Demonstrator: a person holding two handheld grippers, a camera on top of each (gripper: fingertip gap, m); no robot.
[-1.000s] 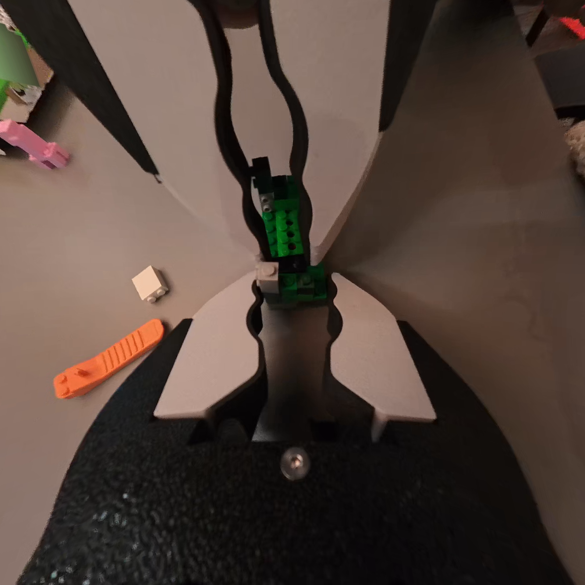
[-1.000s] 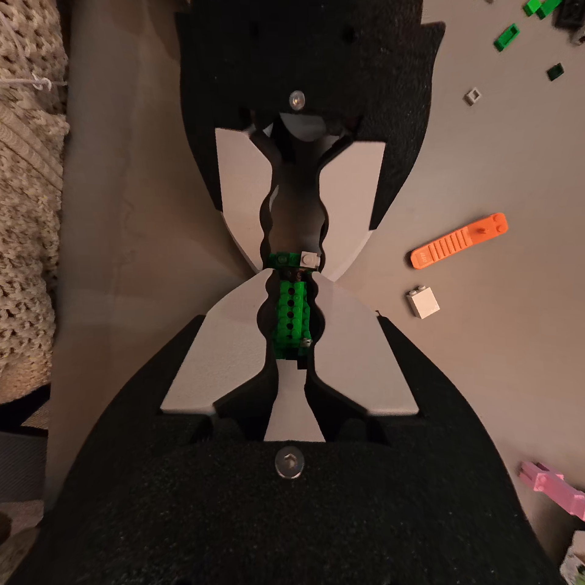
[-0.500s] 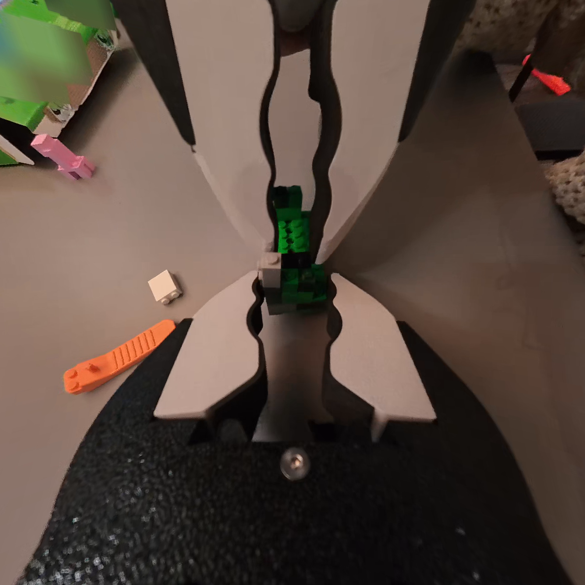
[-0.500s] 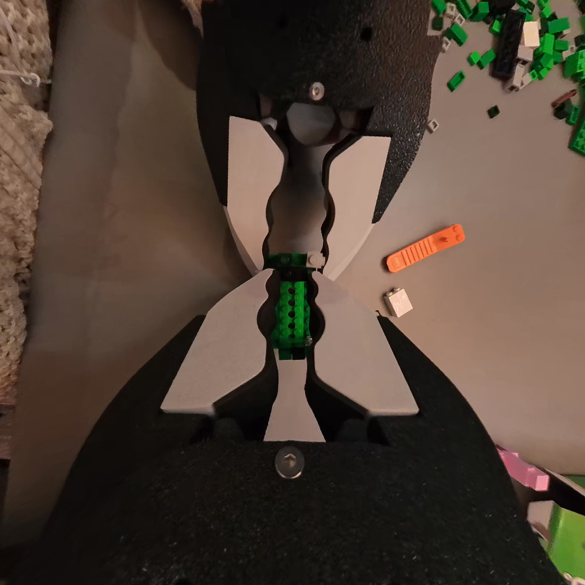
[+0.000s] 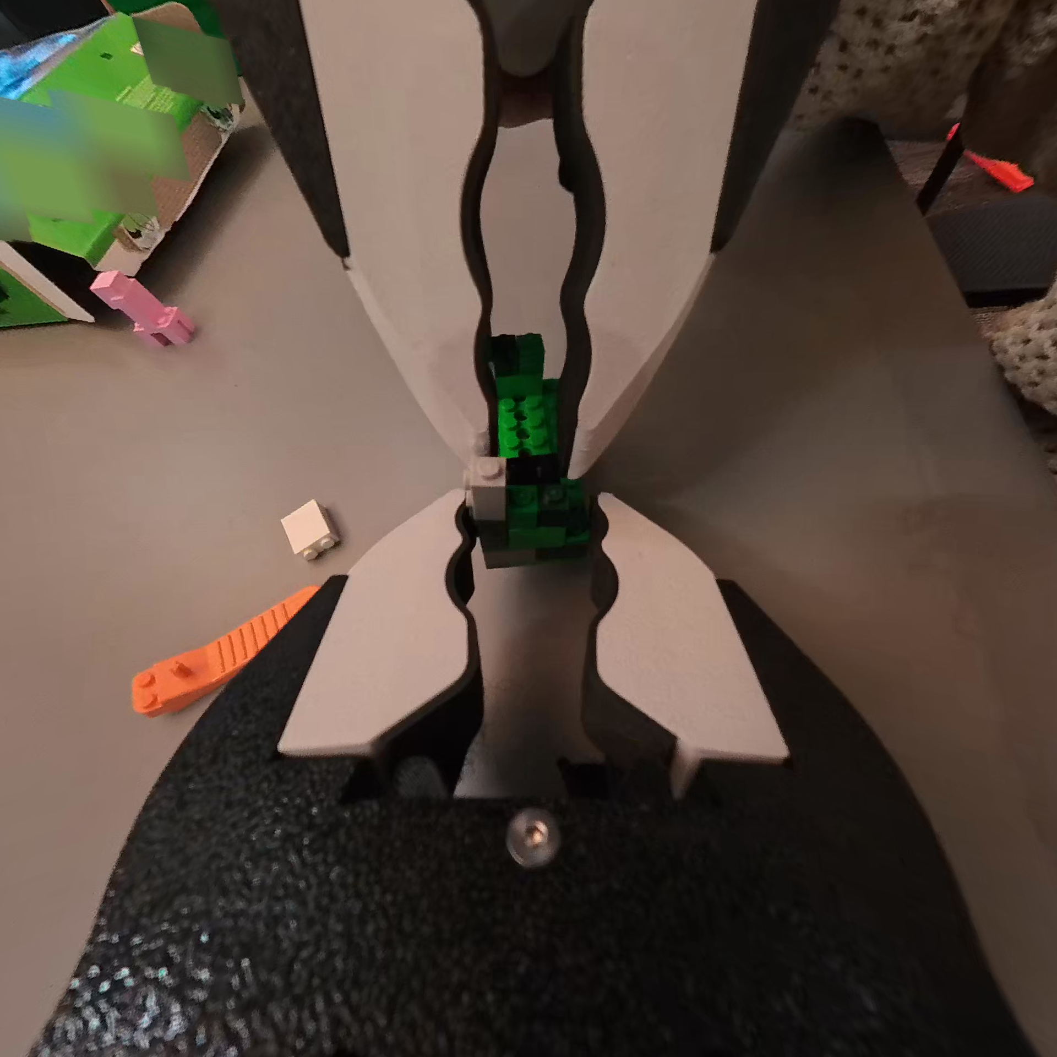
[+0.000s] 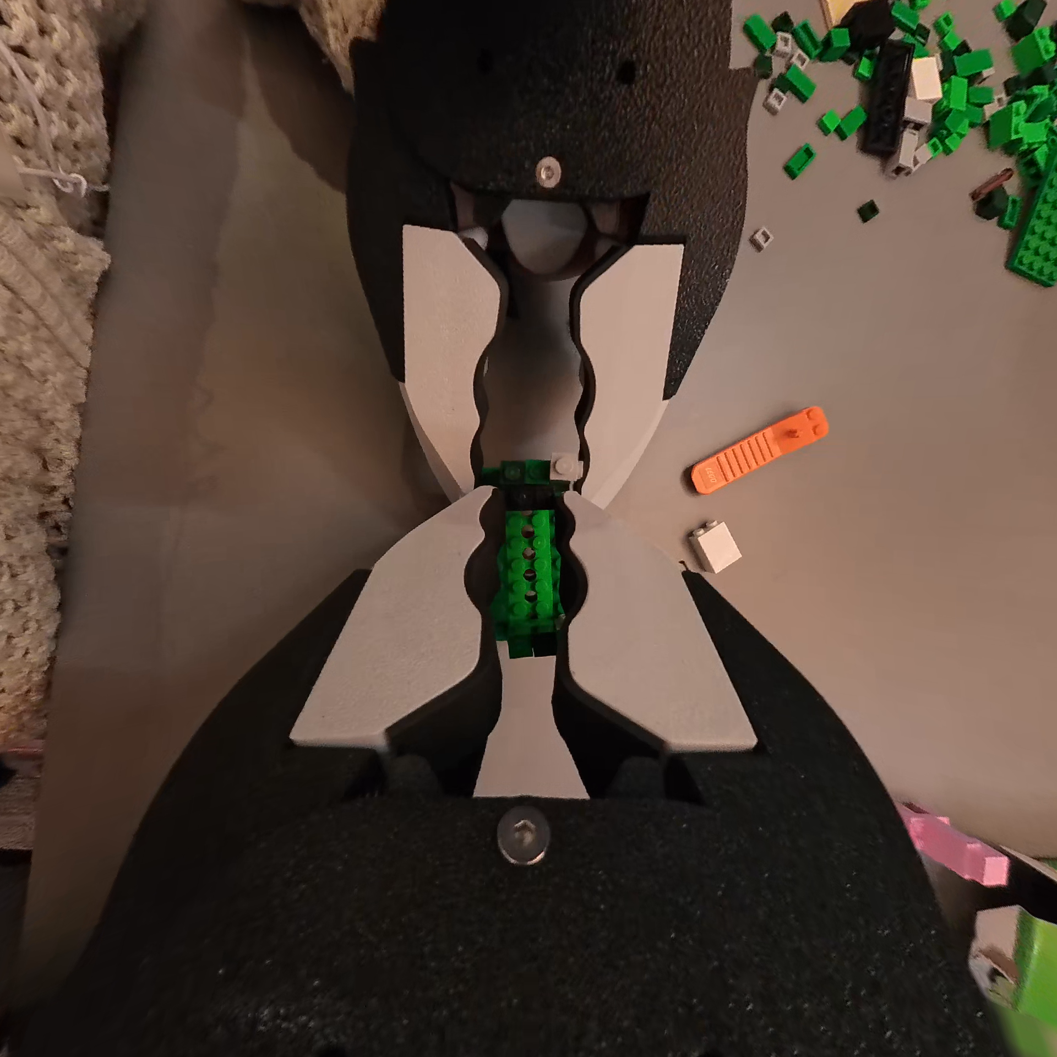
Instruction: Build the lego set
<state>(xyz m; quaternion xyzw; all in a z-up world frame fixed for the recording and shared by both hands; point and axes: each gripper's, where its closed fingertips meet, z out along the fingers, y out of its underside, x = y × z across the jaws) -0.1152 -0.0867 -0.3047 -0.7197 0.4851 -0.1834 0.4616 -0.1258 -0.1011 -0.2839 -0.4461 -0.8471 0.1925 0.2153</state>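
Note:
In the left wrist view my left gripper is shut on a small block of green, black and grey bricks. My right gripper comes in from the top, tip to tip, shut on a long green brick stack. In the right wrist view my right gripper holds that green stack between its fingers. The left gripper faces it, holding the block with a grey stud piece. The two brick parts meet where the tips meet, held above the grey table.
A white brick, an orange brick separator and a pink figure lie on the table. A green box stands at the far left. A pile of loose green bricks and a green plate lie beyond. A knitted blanket borders the table. From the left gripper's tips to the orange brick separator is close to 11 cm. It turns up in the right wrist view as well.
Both grippers, still shut on the joined bricks, have moved together, farther from the table. The green box and the loose brick pile have come into view. The grip is unchanged.

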